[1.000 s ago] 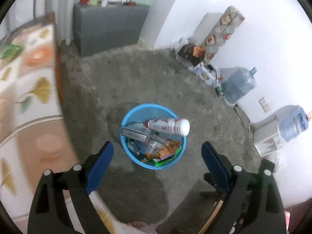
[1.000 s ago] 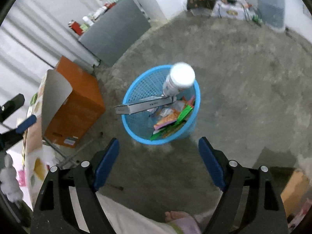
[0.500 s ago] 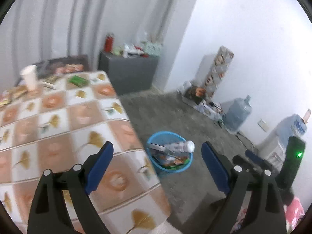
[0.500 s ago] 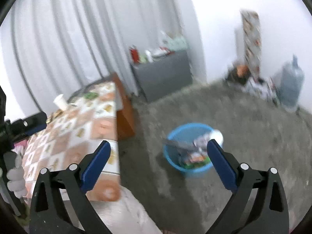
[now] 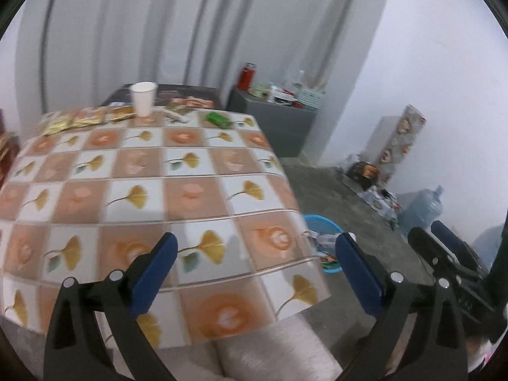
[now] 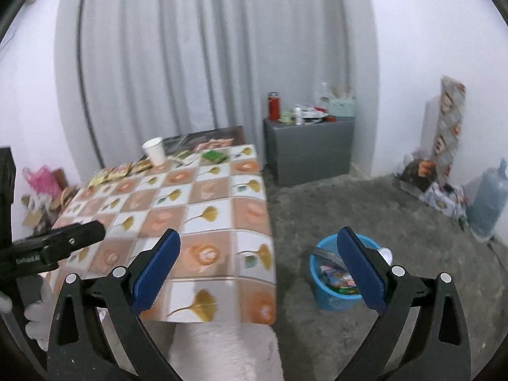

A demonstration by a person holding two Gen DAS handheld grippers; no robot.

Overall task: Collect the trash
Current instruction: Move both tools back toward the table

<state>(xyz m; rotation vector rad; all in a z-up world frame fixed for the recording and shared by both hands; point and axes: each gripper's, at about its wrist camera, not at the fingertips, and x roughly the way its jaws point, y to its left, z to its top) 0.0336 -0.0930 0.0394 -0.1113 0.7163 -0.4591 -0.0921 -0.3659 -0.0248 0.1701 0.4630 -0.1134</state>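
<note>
My left tongs [image 5: 254, 266]: jaws opening, nothing between them. My right tongs [image 6: 257, 263]: spread wide, empty. Blue trash basket [image 6: 330, 298]: lower right of frame, on the floor beside the table [image 6: 197, 209], holding wrappers. Paper cup [image 6: 154, 151], green packet [image 6: 215, 156], yellow packets [image 5: 73, 120]: table's far end.

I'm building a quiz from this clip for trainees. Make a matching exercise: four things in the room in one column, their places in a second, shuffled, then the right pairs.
Things:
1. white paper cup
2. blue basket
3. red flask
4. water jug

Places:
A. on the grey cabinet
B. on the floor beside the table
C. at the table's far end
D. on the floor by the right wall

Pairs: 1-C, 2-B, 3-A, 4-D
</note>
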